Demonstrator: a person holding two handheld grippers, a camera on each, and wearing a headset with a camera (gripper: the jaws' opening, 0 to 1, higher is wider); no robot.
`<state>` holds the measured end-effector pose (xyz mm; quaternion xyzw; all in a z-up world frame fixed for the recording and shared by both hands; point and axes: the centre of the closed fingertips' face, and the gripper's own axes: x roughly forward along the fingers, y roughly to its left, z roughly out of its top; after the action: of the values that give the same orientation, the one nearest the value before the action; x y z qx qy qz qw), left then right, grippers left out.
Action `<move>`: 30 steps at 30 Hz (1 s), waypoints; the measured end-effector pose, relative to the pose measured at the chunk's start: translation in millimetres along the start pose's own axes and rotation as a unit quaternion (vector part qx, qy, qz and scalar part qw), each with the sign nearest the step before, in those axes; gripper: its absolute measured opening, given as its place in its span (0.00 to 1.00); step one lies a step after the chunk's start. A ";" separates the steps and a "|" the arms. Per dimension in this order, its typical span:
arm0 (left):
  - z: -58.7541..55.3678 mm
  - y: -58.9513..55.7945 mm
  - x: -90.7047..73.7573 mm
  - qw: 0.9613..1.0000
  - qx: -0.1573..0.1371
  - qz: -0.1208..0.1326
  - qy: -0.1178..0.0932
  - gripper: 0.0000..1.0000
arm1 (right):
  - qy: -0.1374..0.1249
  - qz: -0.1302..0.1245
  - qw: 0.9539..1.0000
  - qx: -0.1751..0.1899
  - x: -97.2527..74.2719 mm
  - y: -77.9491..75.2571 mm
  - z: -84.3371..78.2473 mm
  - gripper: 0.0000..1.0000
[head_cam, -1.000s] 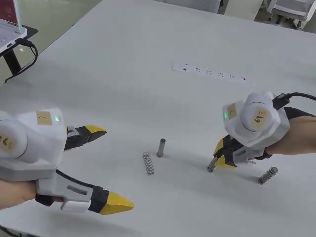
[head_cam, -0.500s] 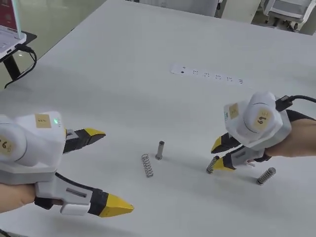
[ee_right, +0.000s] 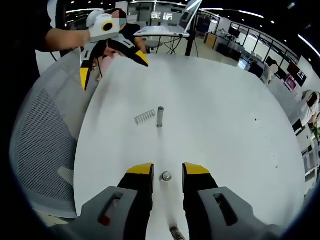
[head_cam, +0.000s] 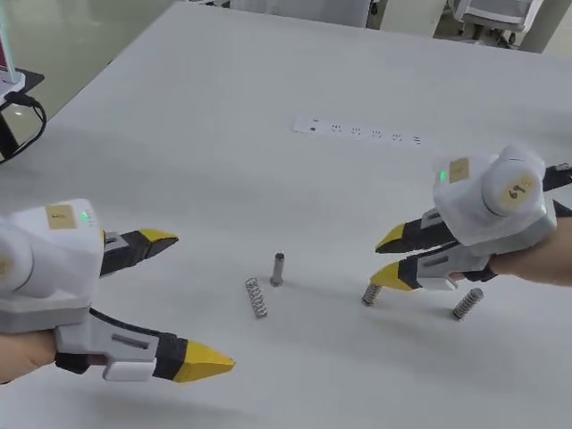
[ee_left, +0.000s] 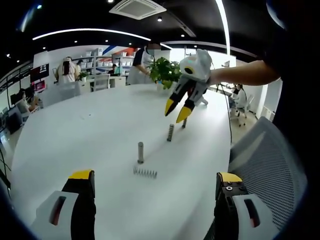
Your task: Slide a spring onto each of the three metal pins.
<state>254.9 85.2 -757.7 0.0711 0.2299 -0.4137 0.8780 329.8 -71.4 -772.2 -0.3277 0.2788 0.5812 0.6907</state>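
Head view: loose spring [head_cam: 256, 297] lies flat on the white table [head_cam: 179, 116], just beside the upright bare pin [head_cam: 278, 268], long axis running roughly away from the person. Left gripper [head_cam: 183, 299], jaws wide apart and empty, looks nearer than right gripper [head_cam: 387, 259], jaws parted above a sprung pin [head_cam: 371, 293]; second sprung pin [head_cam: 466, 302] beside. Left gripper view: spring crosswise straight ahead, bare pin just behind. Right gripper view: sprung pin end-on between parted jaws, gaps either side. Open office, mesh chair [ee_left: 270, 165].
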 end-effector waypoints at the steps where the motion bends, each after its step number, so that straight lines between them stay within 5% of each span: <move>1: 0.8 -0.4 0.6 1.000 0.000 -0.002 0.000 0.98 | -0.015 -0.006 1.000 0.015 -1.4 0.6 2.8 0.21; 12: 9.2 4.4 8.1 1.000 0.002 -0.004 -0.010 0.98 | -0.109 -0.034 0.990 0.080 -20.2 13.7 19.6 0.25; 22: 10.3 6.3 9.7 1.000 0.004 -0.010 -0.011 0.97 | -0.136 -0.048 0.984 0.108 -24.7 25.3 18.3 0.26; 30: 12.6 4.8 10.5 1.000 0.004 -0.017 -0.014 0.97 | -0.141 -0.028 0.979 0.142 -18.1 49.1 2.9 0.28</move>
<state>268.7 77.1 -751.7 0.0648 0.2166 -0.4306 0.8738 278.4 -75.0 -762.8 -0.1487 0.2495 0.5565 0.7785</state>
